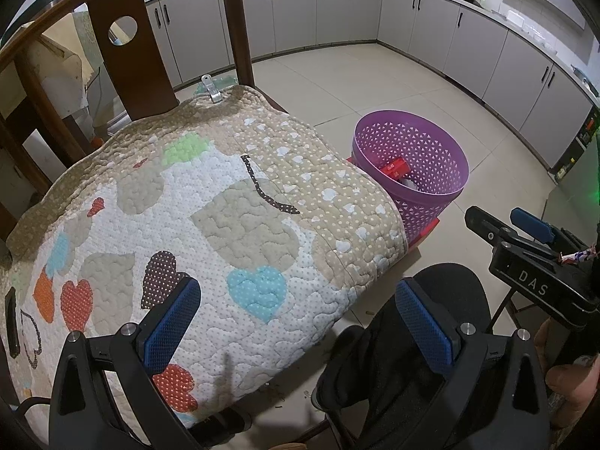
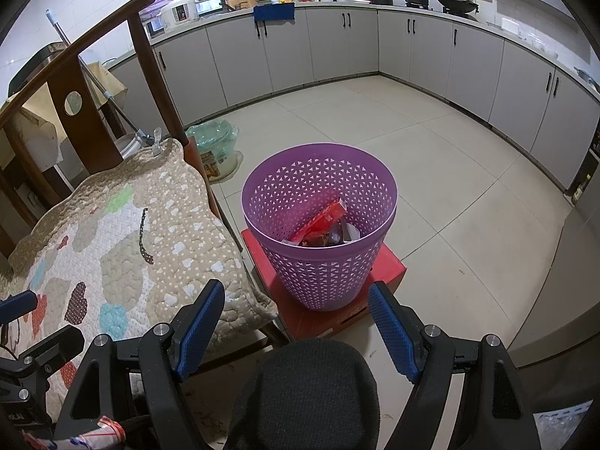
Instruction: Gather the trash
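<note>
Purple mesh bin (image 2: 318, 225) sits on a flat red box (image 2: 390, 266) on the tiled floor (image 2: 450, 157), just beside the front corner of a wooden chair (image 1: 112, 56) covered with a quilted heart-print cushion (image 1: 210, 225). Trash already inside: a red carton (image 2: 322, 217) leaning on the inner wall, darker wrappers under it. Right tongs (image 2: 300, 330) stand wide with nothing between the pads, aimed down toward the bin rim. Left tongs (image 1: 296, 326) also wide and empty, hovering over the near edge of the cushion. No loose trash shows on the cushion in either view; all I can make out there is a dark dotted strip (image 1: 262, 187), which looks stitched on, not litter. Small crumbs or flecks on the floor near the chair's front edge, too small to identify. A red-white-blue scrap (image 2: 101, 435) shows at the bottom of the right wrist view near the left tool's body; can't tell if it's trash or tied to the rig. My read: collection is mostly done or between picks. For the next pick: confirm a real target first, don't close on cushion fabric. Approach from above with tongs wide, pinch only the item, lift clear of the quilt before swinging over. Release well inside the rim, low enough that light wrappers don't drift out. Bin is light and perched on the box, so avoid nudging the rim or it may slide off.
</note>
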Action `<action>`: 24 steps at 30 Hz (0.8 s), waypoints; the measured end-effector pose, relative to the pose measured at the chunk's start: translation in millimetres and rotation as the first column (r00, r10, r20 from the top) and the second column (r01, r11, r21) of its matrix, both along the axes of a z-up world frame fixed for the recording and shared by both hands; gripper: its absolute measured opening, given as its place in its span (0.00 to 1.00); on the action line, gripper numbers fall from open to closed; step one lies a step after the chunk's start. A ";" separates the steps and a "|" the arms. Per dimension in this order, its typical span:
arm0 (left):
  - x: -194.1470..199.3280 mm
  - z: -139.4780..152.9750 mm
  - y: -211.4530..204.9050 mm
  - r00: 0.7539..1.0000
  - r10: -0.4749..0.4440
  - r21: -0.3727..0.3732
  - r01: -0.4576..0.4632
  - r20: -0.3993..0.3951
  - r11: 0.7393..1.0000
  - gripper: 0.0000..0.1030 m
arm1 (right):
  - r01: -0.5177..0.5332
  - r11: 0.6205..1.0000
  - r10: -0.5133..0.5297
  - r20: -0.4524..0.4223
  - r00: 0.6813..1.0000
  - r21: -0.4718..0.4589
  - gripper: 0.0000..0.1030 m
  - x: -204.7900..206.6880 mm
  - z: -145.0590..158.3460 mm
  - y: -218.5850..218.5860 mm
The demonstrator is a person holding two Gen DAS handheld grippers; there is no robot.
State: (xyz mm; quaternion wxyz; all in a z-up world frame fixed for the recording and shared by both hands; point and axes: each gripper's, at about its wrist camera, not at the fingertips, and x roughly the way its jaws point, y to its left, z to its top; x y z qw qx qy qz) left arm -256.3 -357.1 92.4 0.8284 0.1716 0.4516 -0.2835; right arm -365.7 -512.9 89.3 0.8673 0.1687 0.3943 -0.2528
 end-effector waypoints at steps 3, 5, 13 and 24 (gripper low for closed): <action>-1.1 -2.0 0.0 1.000 -0.001 0.001 0.001 0.000 1.000 1.00 | -0.001 1.000 0.001 -0.001 1.000 0.000 0.80 0.3 0.2 -0.4; 0.4 -1.0 -0.1 1.000 -0.001 0.001 0.001 0.000 1.000 1.00 | -0.001 1.000 0.001 -0.001 1.000 0.001 0.80 -0.3 -0.3 -0.2; -1.1 -3.9 0.9 1.000 -0.001 0.005 0.001 -0.004 1.000 1.00 | 0.000 1.000 0.000 0.000 1.000 -0.001 0.80 0.0 -0.2 0.9; 0.4 -3.2 -1.6 1.000 -0.001 0.005 0.001 -0.005 1.000 1.00 | 0.008 1.000 -0.008 0.000 1.000 0.004 0.81 -0.1 -0.2 0.8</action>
